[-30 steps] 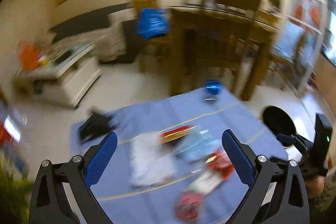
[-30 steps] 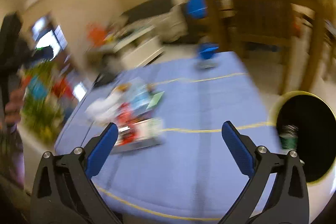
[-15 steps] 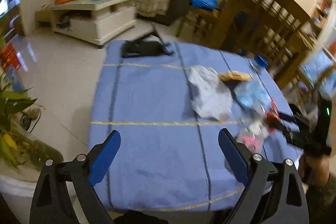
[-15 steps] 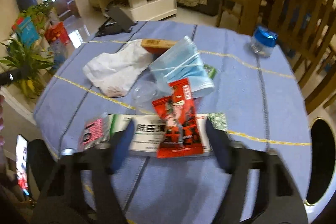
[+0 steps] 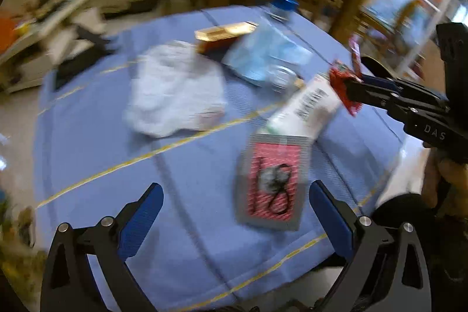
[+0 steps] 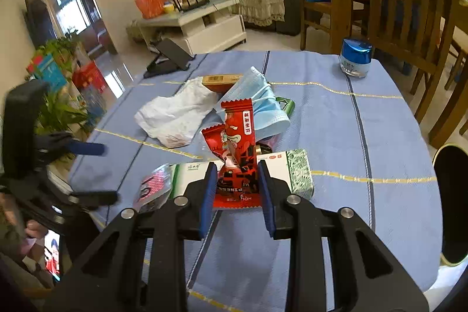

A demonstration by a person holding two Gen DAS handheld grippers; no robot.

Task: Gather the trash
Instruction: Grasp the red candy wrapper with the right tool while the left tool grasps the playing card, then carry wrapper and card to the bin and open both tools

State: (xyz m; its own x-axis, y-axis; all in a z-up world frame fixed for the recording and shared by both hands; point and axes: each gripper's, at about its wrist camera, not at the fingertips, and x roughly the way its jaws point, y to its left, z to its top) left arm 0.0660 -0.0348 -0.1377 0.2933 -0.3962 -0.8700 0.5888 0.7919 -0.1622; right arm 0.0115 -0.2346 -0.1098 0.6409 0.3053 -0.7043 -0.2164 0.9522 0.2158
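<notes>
Your trash sits heaped near the middle of the blue tablecloth [image 6: 336, 119], probably so either hand can reach it. In the right wrist view the white tissue [image 6: 175, 116] lies at about ten o'clock from the red candy wrapper [image 6: 237, 154], the blue face mask [image 6: 260, 104] at one o'clock behind it, and the green-and-white box [image 6: 289, 168] flat under its lower end. The black bin [image 6: 452, 203] waits off the table edge at three o'clock, handy for drops.

Your right gripper [image 6: 237, 189] has just been closing, and the red candy wrapper stands between its blue pads, which look pressed against its sides; I judge you have it pinched, its upper end sticking up crumpled toward twelve o'clock.

Your left gripper [image 5: 235, 212] hangs with jaws spread wide, clasping nothing. The pink packet [image 5: 273, 183] lies just ahead of it at one o'clock, flat on the cloth and untouched, likely your next pick.
</notes>
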